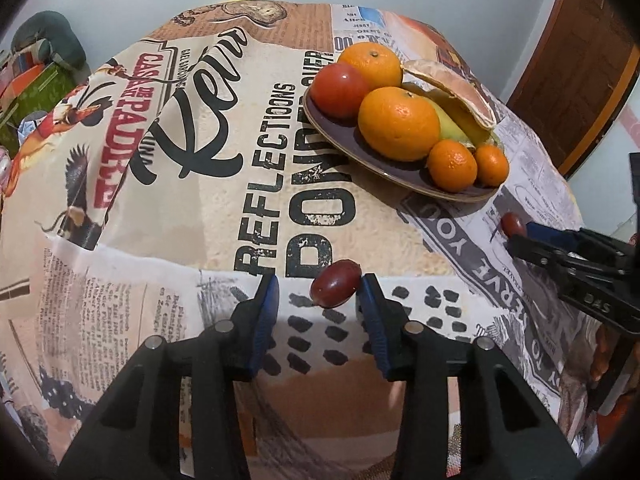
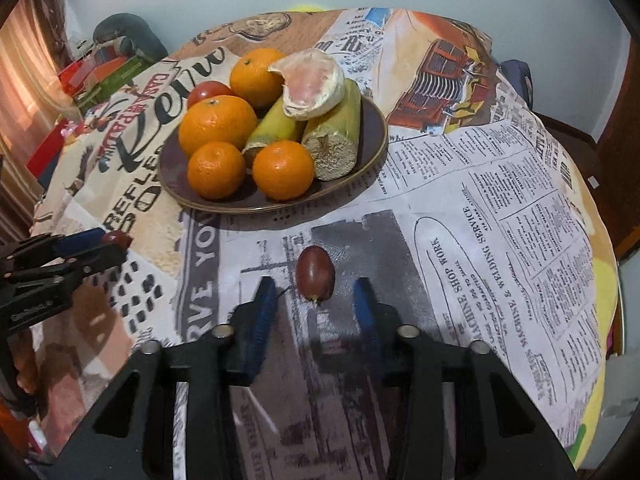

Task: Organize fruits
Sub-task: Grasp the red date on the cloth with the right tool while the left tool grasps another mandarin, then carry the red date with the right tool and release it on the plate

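A dark plate [image 1: 332,130] [image 2: 372,128] holds several oranges, a red tomato [image 1: 339,89], a banana, a cut stalk piece and a pomelo peel. A red grape [image 1: 335,283] lies on the cloth between my left gripper's [image 1: 318,286] open blue pads, touching the right pad. It also shows in the right wrist view [image 2: 116,237]. A second red grape [image 2: 314,272] [image 1: 513,224] lies on the cloth just ahead of my open right gripper [image 2: 316,294], between its fingertips and untouched.
The round table is covered by a printed newspaper-pattern cloth [image 1: 200,184] that drops off at the edges. Boxes and a dark bundle [image 1: 48,40] sit beyond the far left edge. A wooden door [image 1: 580,60] stands at the right.
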Available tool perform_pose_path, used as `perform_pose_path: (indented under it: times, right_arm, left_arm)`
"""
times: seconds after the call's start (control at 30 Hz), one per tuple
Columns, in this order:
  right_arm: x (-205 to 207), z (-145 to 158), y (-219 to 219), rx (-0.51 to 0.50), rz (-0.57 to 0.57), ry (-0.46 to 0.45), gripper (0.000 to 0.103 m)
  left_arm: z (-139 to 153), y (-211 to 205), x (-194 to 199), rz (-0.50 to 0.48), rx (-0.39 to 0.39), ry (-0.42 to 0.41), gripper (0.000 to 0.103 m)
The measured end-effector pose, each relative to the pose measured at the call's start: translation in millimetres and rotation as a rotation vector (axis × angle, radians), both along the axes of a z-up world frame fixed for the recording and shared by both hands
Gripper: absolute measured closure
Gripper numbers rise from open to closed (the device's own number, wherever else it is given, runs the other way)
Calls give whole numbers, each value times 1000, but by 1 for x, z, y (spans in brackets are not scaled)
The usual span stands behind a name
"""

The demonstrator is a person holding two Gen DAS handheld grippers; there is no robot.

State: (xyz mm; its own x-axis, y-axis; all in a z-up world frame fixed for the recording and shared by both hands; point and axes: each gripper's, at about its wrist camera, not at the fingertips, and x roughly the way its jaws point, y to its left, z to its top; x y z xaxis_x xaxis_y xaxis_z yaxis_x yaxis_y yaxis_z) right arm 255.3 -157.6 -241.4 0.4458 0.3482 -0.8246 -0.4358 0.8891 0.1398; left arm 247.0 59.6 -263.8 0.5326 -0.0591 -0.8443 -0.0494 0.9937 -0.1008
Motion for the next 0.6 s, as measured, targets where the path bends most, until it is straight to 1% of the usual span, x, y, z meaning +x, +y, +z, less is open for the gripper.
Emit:
perform_pose_path:
  times: [0.07,0.13,0.17,0.2,0.33,0.47,0.53,0.6]
  right_arm:
    - [2,0,-1,15,-10,2,72]
    - [5,0,-1,22,-13,5,82]
    - [5,1,-1,24,-13,5,84]
    - [6,0,0,27,-10,8,86]
    - [1,2,1,19,1,-5,87]
    - [-1,7,-1,34,0,-13,87]
    - [-1,12,-3,57,3,-11,87]
    - [-3,18,-4,57,-2,-30,87]
  left_arm:
    - [0,2,0,-5,-13,-5,66]
    - [0,2,0,-7,-22,-12,72]
    - [0,2,0,-13,-30,-15,75]
    - [0,1,0,-17,-34,-16,80]
    - [0,-4,-1,-26,-13,-21,81]
    - [3,-1,-2,-17,-26,-17,81]
    - [7,-1,-4,-14,-23,-26,81]
    - [13,-1,-5,-14,-14,-39,81]
